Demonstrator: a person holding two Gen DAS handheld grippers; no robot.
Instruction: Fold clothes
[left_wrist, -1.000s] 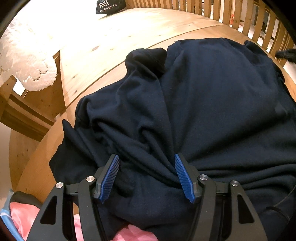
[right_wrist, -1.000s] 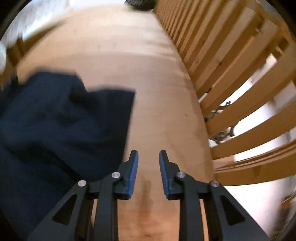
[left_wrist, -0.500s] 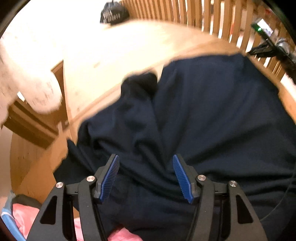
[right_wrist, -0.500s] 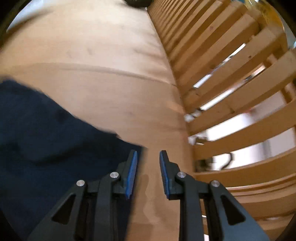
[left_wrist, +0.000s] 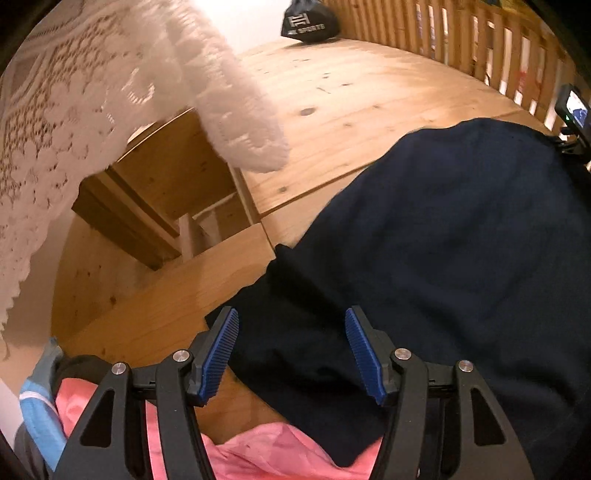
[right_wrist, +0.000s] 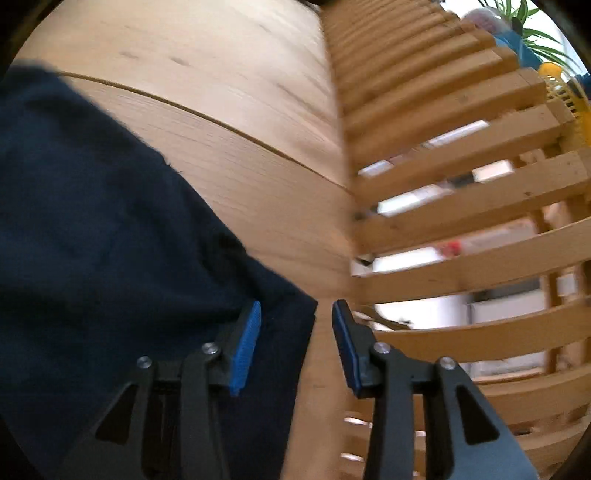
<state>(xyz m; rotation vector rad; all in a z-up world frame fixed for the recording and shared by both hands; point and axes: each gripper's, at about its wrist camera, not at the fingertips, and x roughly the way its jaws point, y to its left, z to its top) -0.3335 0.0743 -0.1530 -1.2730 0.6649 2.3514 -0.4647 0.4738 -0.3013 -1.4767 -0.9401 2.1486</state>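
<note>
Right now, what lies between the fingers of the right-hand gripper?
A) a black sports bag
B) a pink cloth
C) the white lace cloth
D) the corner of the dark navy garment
D: the open right gripper frames the corner of the navy garment on the wooden table.

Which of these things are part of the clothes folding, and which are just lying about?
Part of the job:
navy garment, spread on the wooden table
left gripper, open
right gripper, open at the garment's corner

Just lying about:
black sports bag
white lace cloth
pink fabric
slatted wooden railing
</note>
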